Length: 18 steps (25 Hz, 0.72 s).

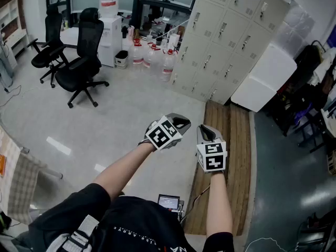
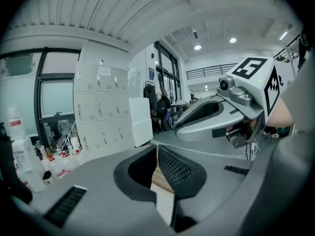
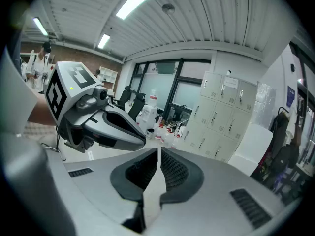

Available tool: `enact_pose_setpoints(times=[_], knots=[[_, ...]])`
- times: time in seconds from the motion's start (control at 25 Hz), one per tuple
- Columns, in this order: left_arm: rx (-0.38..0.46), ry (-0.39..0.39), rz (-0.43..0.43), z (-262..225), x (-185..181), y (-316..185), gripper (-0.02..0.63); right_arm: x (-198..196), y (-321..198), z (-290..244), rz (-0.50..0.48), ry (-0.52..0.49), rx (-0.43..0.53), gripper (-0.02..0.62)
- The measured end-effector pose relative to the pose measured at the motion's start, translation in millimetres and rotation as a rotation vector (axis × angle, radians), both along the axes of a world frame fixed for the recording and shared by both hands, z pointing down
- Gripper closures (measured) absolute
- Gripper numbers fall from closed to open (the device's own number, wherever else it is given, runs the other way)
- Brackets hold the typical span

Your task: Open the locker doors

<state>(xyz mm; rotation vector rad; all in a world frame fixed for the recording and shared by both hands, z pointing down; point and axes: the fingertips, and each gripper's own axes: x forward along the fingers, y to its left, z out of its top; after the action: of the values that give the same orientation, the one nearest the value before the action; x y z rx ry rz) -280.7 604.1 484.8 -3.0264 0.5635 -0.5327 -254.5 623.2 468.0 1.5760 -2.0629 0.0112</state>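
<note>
The beige lockers (image 1: 226,35) stand across the room at the upper right, all their doors closed, each with a small handle. They also show in the left gripper view, lockers (image 2: 98,112), and the right gripper view, lockers (image 3: 221,117). Both grippers hang side by side in mid-air, far short of them. My left gripper (image 1: 185,121) is shut with nothing between its jaws, seen close up as left gripper (image 2: 157,150). My right gripper (image 1: 205,128) is likewise shut and empty, close up as right gripper (image 3: 159,152).
Two black office chairs (image 1: 79,62) stand at the left. Water bottles (image 1: 152,54) and a white dispenser (image 1: 109,25) crowd the floor left of the lockers. A white cabinet (image 1: 265,77) leans at their right. A wooden platform (image 1: 233,140) runs below the grippers.
</note>
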Motion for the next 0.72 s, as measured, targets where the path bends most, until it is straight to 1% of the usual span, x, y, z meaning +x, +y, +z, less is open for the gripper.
enact_pose_setpoints(times=[0.16,0.32,0.48,0.64,0.72], knots=[[-0.001,-0.002,0.031,1,4,5,0.580,1,-1,0,0.008,0.003,0.002,0.551],[-0.011,0.010,0.029,0,4,5,0.580,0,-3,0,0.010,-0.004,0.000,0.551],[-0.007,0.006,0.027,2,4,4,0.580,1,-2,3,0.010,-0.004,-0.007,0.551],[-0.019,0.005,0.031,7,3,4,0.580,1,-1,9,0.011,-0.054,-0.024,0.550],[-0.032,0.009,0.039,9,4,4,0.580,4,-1,12,0.019,-0.058,-0.025,0.550]])
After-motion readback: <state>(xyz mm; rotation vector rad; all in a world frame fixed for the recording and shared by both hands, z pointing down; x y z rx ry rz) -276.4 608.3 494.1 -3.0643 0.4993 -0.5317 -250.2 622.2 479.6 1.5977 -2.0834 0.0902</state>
